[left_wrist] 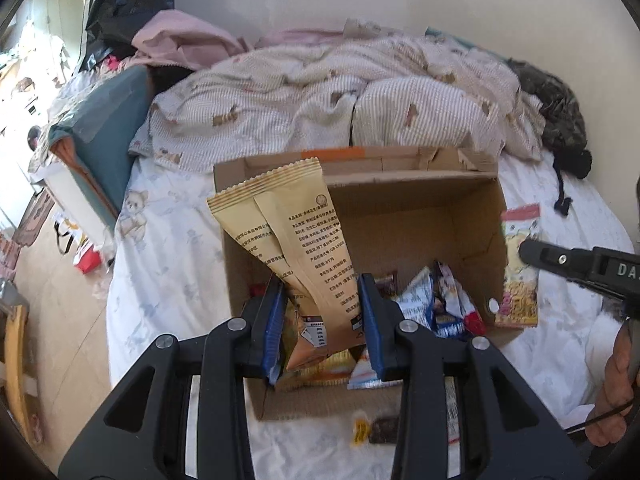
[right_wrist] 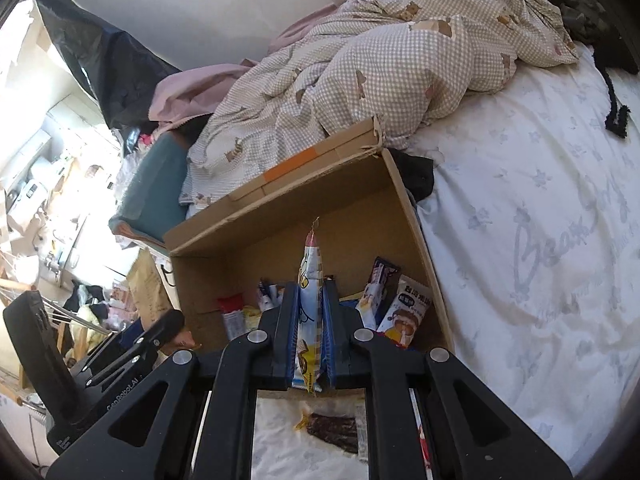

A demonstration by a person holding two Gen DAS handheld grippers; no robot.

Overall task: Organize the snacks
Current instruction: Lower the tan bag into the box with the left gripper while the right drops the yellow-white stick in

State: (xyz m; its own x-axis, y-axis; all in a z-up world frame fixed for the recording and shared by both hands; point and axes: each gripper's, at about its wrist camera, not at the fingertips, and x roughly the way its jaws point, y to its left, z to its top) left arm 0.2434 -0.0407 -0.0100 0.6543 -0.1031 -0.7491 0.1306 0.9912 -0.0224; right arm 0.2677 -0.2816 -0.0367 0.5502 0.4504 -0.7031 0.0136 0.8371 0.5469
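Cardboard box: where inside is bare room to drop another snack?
The cardboard box floor is bare along its far wall. Its near half is crowded with packets. The left gripper holds a tan packet above the near left corner.

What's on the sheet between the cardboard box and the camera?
A dark brown snack packet with a yellow end lies on the white bedsheet, before the cardboard box; both wrist views.

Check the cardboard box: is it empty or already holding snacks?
Holding snacks. The cardboard box is open-topped, with several packets lying on its floor; much of the floor is bare.
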